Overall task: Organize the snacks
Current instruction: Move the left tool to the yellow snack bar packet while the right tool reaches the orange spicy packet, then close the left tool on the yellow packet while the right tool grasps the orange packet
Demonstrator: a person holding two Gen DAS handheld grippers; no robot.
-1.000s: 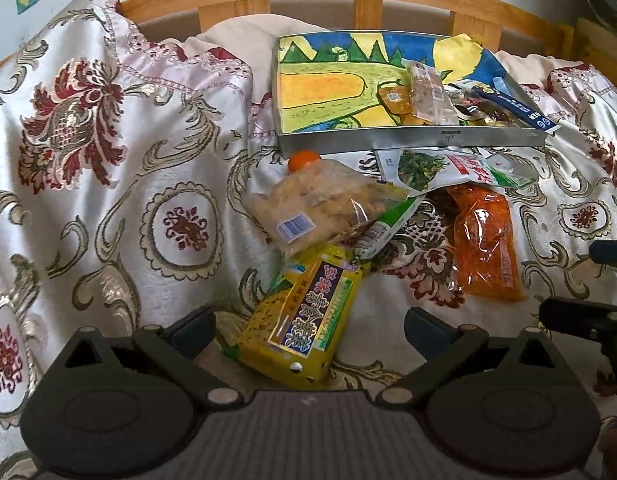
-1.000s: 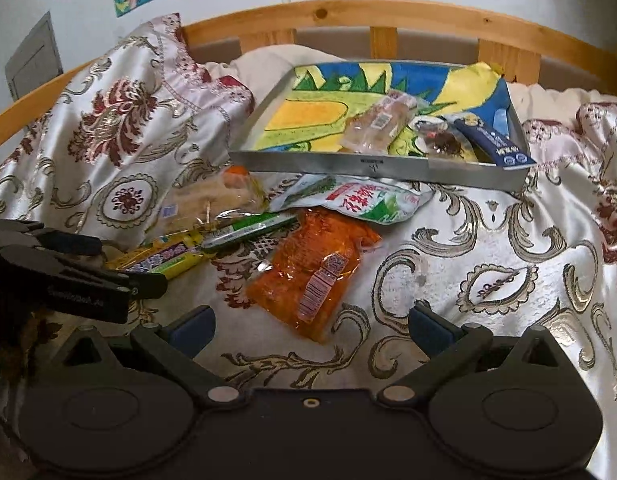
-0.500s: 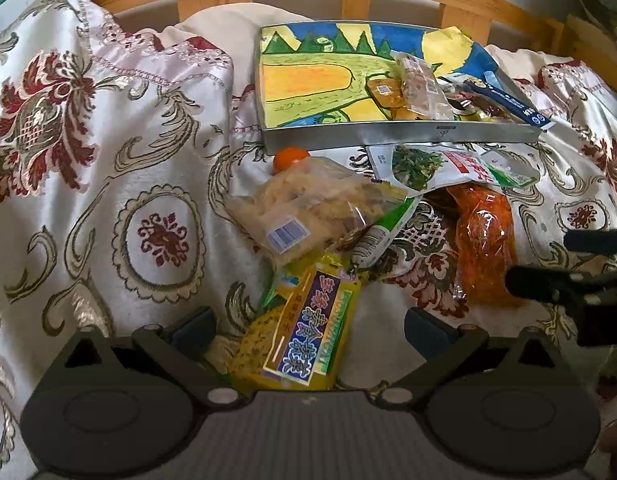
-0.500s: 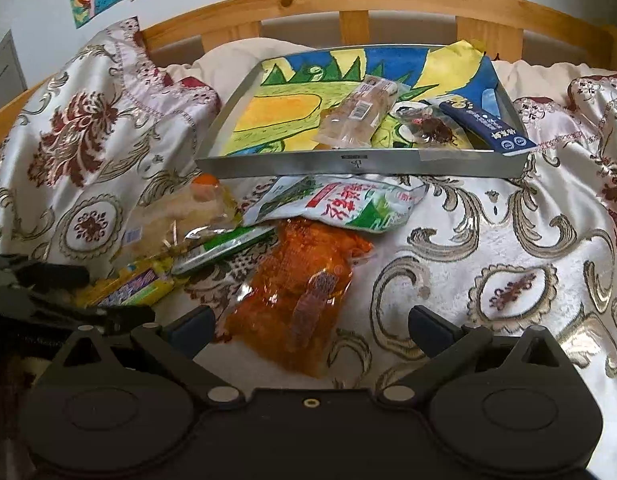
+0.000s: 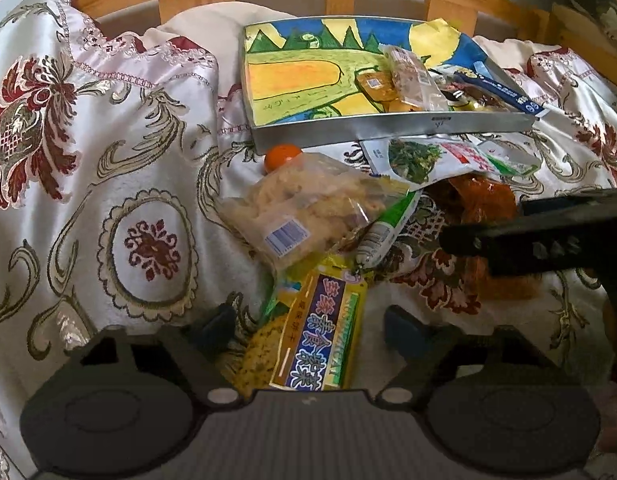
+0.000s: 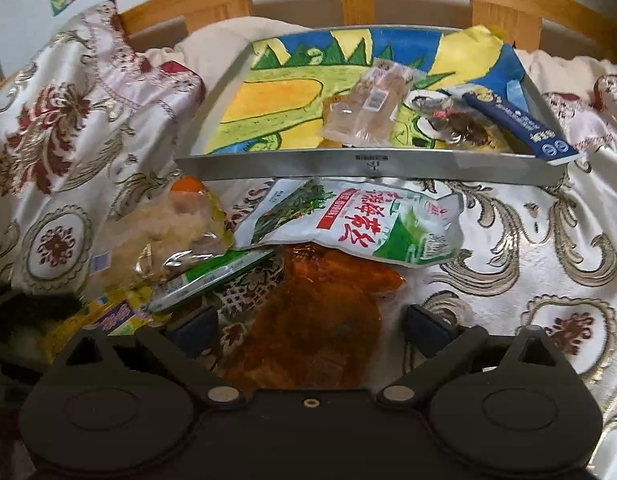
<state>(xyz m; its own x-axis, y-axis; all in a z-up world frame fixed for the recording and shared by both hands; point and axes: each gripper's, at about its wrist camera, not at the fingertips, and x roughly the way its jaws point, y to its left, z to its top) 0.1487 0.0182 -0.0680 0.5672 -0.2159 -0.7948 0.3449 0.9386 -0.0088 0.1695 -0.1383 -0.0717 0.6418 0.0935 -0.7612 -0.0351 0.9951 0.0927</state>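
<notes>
Tray (image 6: 372, 166) on bed (image 6: 548, 248) holds several packets, including a blue stick (image 6: 520, 128). Left claw (image 5: 308, 326), closing, straddles yellow packet (image 5: 320, 344); right claw (image 6: 312, 324), wide, closing, straddles orange packet (image 6: 324, 320).

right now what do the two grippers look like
Both are matte black plastic. The left gripper and right gripper each show two round housings with angular linkage arms, silver pivot pins, and dark blue fingers. The left body is ribbed grey. No cables or sleeves show.

left claw (image 5: 308, 326): closing, pads free | right claw (image 6: 308, 326): closing, pads free
</notes>
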